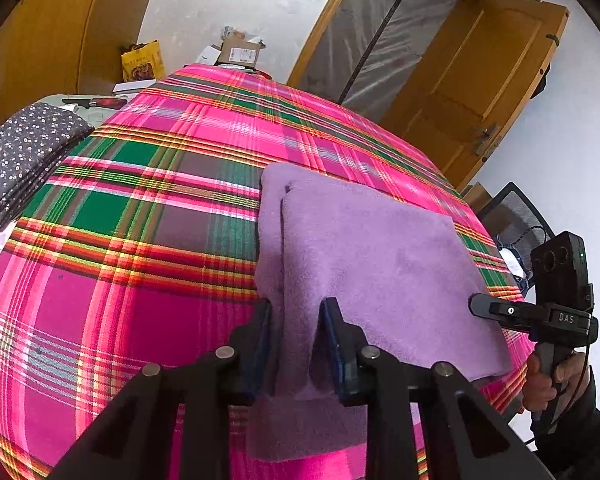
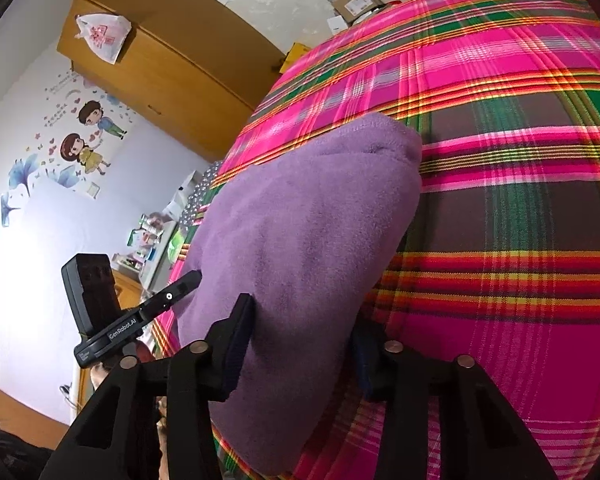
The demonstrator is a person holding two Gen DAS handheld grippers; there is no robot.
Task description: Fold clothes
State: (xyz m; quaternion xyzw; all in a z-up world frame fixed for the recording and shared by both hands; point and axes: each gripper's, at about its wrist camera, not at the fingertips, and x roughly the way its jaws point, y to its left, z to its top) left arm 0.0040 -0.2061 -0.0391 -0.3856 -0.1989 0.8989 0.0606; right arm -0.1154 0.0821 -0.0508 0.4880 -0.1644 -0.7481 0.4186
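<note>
Our left tongs [image 1: 296, 344] are clamped on a raised pleat at the near edge of the purple towel [image 1: 372, 256], both pads pressed into the nap. Our right tongs [image 2: 300, 344] straddle a thick fold of the same towel; the far pad is hidden, but the cloth bulges between the jaws, so we judge them gripping it. We read the two-corner hold as keeping the edge taut for the next fold. Beyond the tongs the towel lies doubled on the plaid cloth [image 1: 140, 184] covering the surface. Well off to the left sits a folded dotted garment [image 1: 24, 156].
</note>
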